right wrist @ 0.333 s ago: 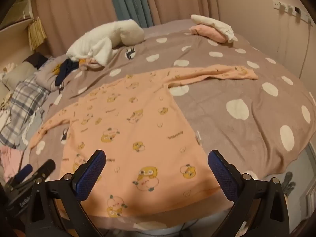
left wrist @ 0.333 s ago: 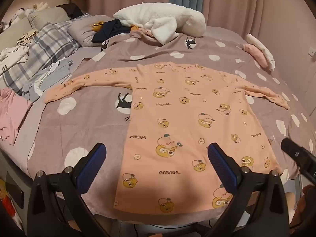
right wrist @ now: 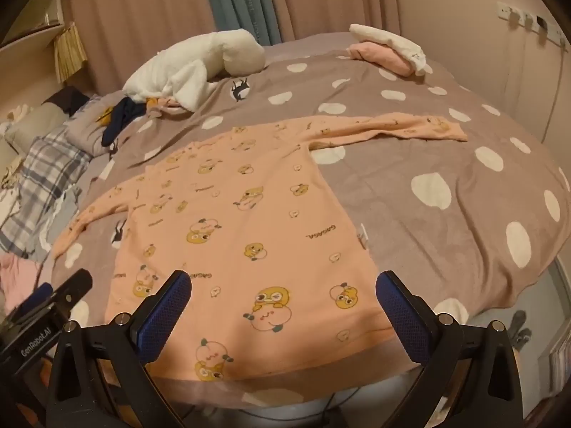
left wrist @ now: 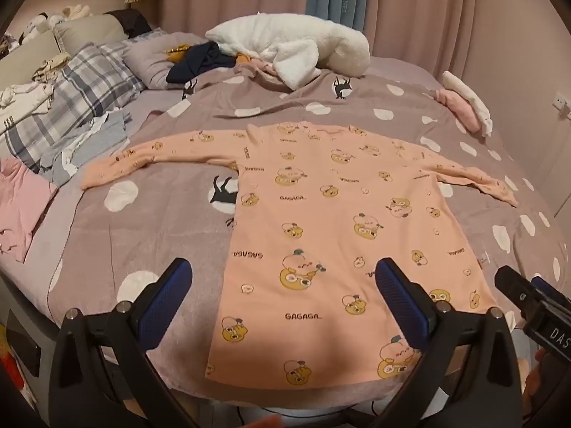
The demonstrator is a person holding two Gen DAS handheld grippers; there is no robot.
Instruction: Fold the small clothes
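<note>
A peach long-sleeved garment (left wrist: 332, 242) with yellow cartoon prints lies flat and spread out on the bed, both sleeves stretched sideways; it also shows in the right wrist view (right wrist: 242, 242). My left gripper (left wrist: 282, 285) is open and empty, held above the garment's lower left hem. My right gripper (right wrist: 283, 296) is open and empty above the lower right hem; its tip shows in the left wrist view (left wrist: 531, 303).
The bed has a mauve blanket (left wrist: 142, 235) with white dots. A white fleece pile (left wrist: 296, 46) lies at the far side, folded pink and white clothes (right wrist: 389, 51) at the far right, plaid pillows and loose clothes (left wrist: 71, 107) on the left.
Both grippers have shifted only slightly; the garment lies as before.
</note>
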